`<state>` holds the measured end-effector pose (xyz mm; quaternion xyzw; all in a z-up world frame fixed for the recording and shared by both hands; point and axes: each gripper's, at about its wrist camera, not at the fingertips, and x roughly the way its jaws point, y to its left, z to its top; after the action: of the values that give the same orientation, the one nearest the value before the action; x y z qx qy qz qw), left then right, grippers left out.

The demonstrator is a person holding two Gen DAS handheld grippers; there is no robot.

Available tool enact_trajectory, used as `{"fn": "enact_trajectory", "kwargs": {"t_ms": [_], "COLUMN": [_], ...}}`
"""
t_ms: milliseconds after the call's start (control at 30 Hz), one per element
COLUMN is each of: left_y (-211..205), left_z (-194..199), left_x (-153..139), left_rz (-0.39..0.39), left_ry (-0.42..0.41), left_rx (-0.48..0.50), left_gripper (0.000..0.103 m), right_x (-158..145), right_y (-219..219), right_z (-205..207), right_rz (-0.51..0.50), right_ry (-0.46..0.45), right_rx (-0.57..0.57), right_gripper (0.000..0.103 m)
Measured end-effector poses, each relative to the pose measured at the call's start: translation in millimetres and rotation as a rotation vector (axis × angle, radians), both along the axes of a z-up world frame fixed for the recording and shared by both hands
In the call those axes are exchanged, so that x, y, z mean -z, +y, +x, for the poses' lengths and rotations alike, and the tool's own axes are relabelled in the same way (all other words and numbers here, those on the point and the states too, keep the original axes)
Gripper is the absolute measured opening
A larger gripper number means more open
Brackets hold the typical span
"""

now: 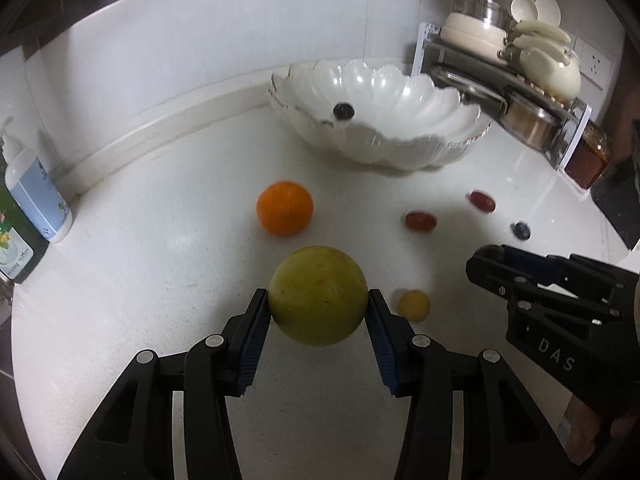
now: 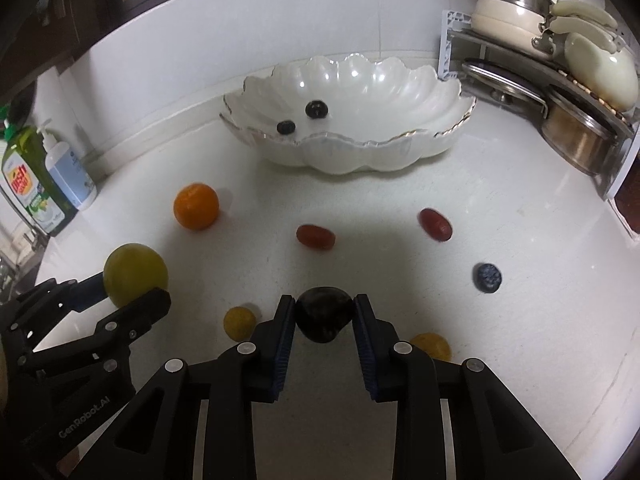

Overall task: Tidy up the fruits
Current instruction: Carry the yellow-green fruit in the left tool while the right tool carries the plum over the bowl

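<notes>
My left gripper (image 1: 318, 306) is shut on a round yellow-green fruit (image 1: 318, 300), held above the white counter; it also shows in the right wrist view (image 2: 134, 274). My right gripper (image 2: 325, 312) is shut on a dark, almost black fruit (image 2: 324, 312). The white scalloped bowl (image 2: 400, 152) stands at the back with two dark berries (image 2: 316, 109) inside. On the counter lie an orange (image 2: 196, 206), two red grape tomatoes (image 2: 315, 236) (image 2: 435, 224), a blueberry (image 2: 487, 277) and two small yellow fruits (image 2: 239, 322) (image 2: 432, 345).
A soap pump bottle (image 2: 70, 176) and a green dish-soap bottle (image 2: 28, 184) stand at the left edge. A rack with pots, lids and ladles (image 2: 560, 60) fills the back right corner. The white wall runs behind the bowl.
</notes>
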<state>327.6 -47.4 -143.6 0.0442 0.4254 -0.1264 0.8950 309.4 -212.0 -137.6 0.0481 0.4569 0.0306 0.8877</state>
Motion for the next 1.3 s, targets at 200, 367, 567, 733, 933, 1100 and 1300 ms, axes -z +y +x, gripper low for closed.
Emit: {"fn": "enact_trajectory", "kwargs": {"t_ms": [200, 367, 567, 733, 933, 1100, 1300], "left_y": [-9, -16, -21, -26, -31, -34, -39], "left_z": [0, 0, 3, 7, 12, 19, 30], "left_x": [-21, -38, -53, -65, -81, -93, -105], "left_rz": [-0.021, -0.031, -0.047, -0.05, -0.049, -0.055, -0.056], "left_ry": [-0.044, -0.084, -0.113, -0.15, -0.197, -0.222, -0.242], "left_rx": [-0.013, -0.024, -0.023, -0.022, -0.02, -0.018, -0.016], "left_gripper": [0.048, 0.048, 0.048, 0.048, 0.048, 0.048, 0.048], "right_x": [-16, -32, -51, -63, -77, -87, -97], "right_y": [-8, -15, -21, -25, -31, -35, -39], "right_z": [1, 2, 3, 6, 13, 20, 30], "right_rz": [0.024, 0.027, 0.014, 0.008, 0.017, 0.026, 0.027], "right_ry": [-0.025, -0.061, -0.11, -0.144, -0.179, -0.203, -0.227], "right_rx": [-0.007, -0.012, -0.018, -0.018, -0.012, -0.007, -0.01], "right_gripper": [0.031, 0.031, 0.031, 0.031, 0.031, 0.031, 0.031]}}
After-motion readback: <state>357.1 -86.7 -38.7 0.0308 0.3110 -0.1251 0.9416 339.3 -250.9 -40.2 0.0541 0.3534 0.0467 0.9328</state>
